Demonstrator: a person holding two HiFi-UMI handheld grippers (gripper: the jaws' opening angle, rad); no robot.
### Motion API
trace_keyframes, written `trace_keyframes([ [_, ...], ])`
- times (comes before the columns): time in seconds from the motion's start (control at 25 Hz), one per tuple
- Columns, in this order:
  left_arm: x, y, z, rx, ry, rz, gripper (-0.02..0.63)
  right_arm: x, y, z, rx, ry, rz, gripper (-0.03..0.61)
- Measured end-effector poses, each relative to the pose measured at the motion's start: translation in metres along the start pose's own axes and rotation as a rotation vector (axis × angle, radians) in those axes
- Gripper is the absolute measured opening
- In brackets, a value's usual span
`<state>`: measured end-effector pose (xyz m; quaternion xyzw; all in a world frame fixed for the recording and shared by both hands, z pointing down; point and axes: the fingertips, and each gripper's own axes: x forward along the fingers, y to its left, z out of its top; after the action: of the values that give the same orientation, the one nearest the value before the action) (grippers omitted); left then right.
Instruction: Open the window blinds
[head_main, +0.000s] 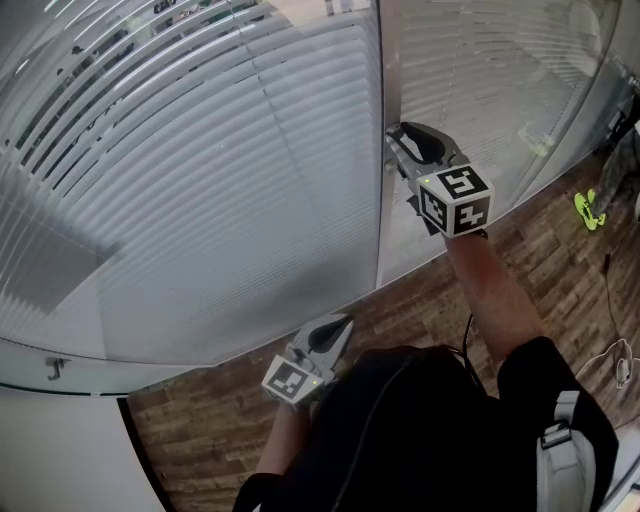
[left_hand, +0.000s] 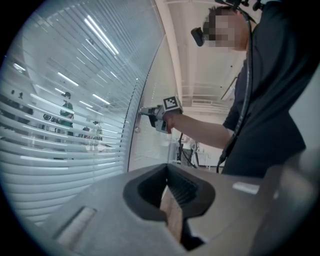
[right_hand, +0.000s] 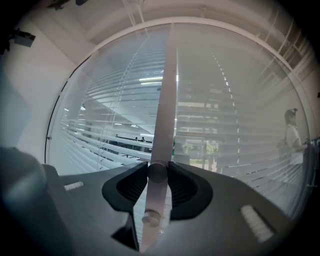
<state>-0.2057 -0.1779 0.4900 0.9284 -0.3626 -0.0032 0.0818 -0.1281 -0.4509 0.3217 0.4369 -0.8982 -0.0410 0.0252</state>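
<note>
White slatted blinds (head_main: 200, 180) hang behind the glass on both sides of a pale upright frame post (head_main: 380, 150). On that post sits a small round knob (right_hand: 157, 171), and my right gripper (right_hand: 157, 173) is shut on it, a pad pressing on either side. In the head view the right gripper (head_main: 398, 142) reaches level up to the post at about chest height. Seen from the left gripper view, it (left_hand: 145, 111) touches the post. My left gripper (head_main: 330, 335) hangs low near the floor, away from the glass; its jaws (left_hand: 167, 167) stand shut with nothing between them.
A second small stud (right_hand: 151, 218) sits lower on the post. Wood-pattern floor (head_main: 420, 300) runs along the glass wall. A green object (head_main: 588, 208) and a white cable (head_main: 612, 358) lie at the right. A small hook (head_main: 55, 368) sticks out at the lower left. People (left_hand: 66, 107) stand behind the glass.
</note>
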Motion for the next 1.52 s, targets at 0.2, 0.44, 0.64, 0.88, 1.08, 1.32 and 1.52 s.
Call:
trace_keyframes([
  [0.2, -0.001, 0.001, 0.001, -0.001, 0.005, -0.003, 0.005, 0.000, -0.001, 0.002, 0.020, -0.017, -0.012, 0.129],
  [0.44, 0.001, 0.002, -0.003, -0.001, 0.004, -0.002, 0.005, -0.002, -0.002, -0.002, 0.020, -0.025, -0.007, 0.130],
  [0.64, 0.002, 0.001, -0.001, 0.001, 0.009, -0.007, 0.005, -0.003, -0.002, 0.000, 0.012, -0.027, -0.004, 0.132],
  [0.88, 0.003, 0.002, 0.002, 0.010, 0.012, -0.011, 0.003, 0.001, -0.001, 0.001, -0.016, -0.016, 0.007, 0.132],
  [1.08, 0.007, -0.003, -0.001, 0.009, 0.016, -0.017, 0.005, -0.005, 0.003, 0.001, -0.079, -0.028, 0.027, 0.160],
  [1.32, 0.016, -0.009, 0.001, 0.014, 0.023, -0.028, 0.005, -0.019, 0.003, -0.009, -0.088, -0.044, 0.055, 0.169],
  [1.52, 0.027, -0.018, 0.001, 0.020, 0.026, -0.037, 0.003, -0.043, 0.009, -0.025, -0.062, -0.086, 0.126, 0.169],
])
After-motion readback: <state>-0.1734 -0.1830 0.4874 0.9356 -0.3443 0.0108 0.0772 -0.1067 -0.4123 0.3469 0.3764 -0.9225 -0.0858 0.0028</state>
